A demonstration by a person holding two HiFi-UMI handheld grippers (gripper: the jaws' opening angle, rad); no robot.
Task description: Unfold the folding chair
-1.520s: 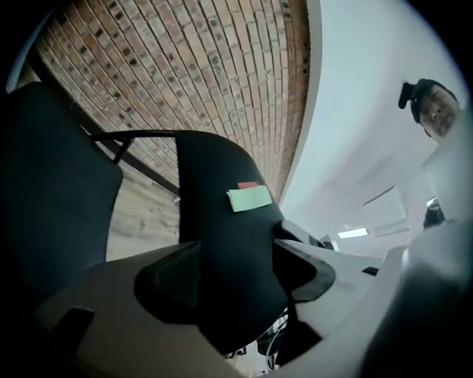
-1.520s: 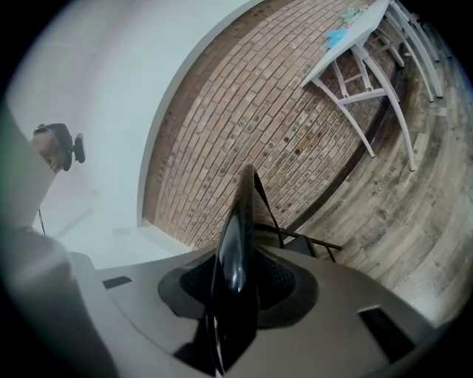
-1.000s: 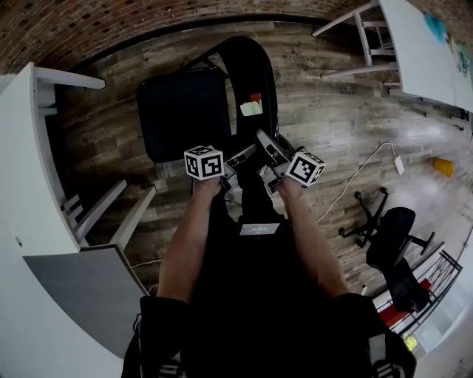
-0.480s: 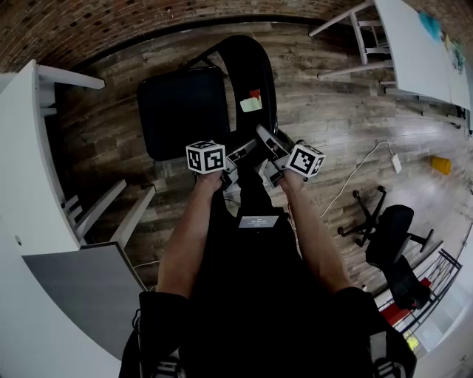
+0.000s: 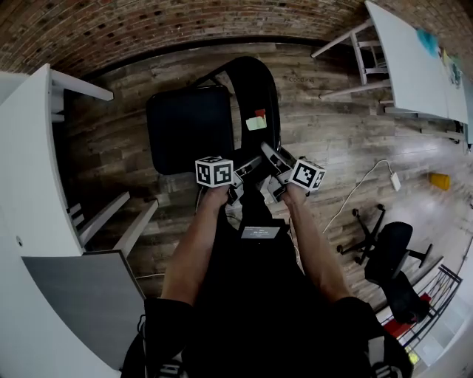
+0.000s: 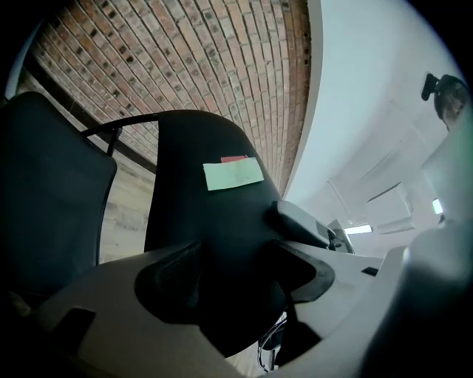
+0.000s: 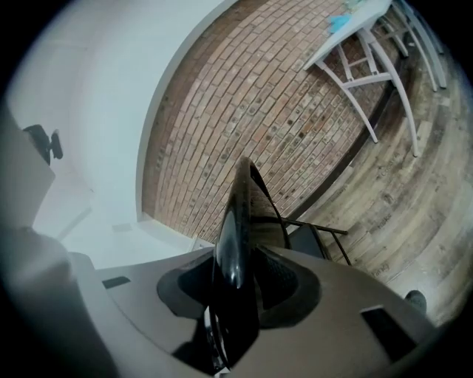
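Observation:
A black folding chair stands on the wood floor, its seat (image 5: 188,129) flat at the left and its backrest (image 5: 251,88) upright beside it. A green note (image 5: 256,123) and a red note (image 5: 259,114) stick to the backrest. My left gripper (image 5: 250,167) is shut on the backrest's near edge. In the left gripper view the black backrest (image 6: 199,214) fills the gap of the left gripper (image 6: 236,273). My right gripper (image 5: 270,156) is shut on the same edge from the right. In the right gripper view the backrest (image 7: 240,214) shows edge-on between the right gripper (image 7: 235,284) jaws.
A white table (image 5: 29,184) and a grey board (image 5: 74,288) stand at the left. Another white table (image 5: 414,59) is at the upper right. A black office chair (image 5: 388,247), a white cable with adapter (image 5: 397,164) and a yellow object (image 5: 441,181) lie to the right. A brick wall (image 5: 148,22) runs behind.
Only the head view has shifted a little. Both grippers stay on the backrest's edge and the chair stands as before.

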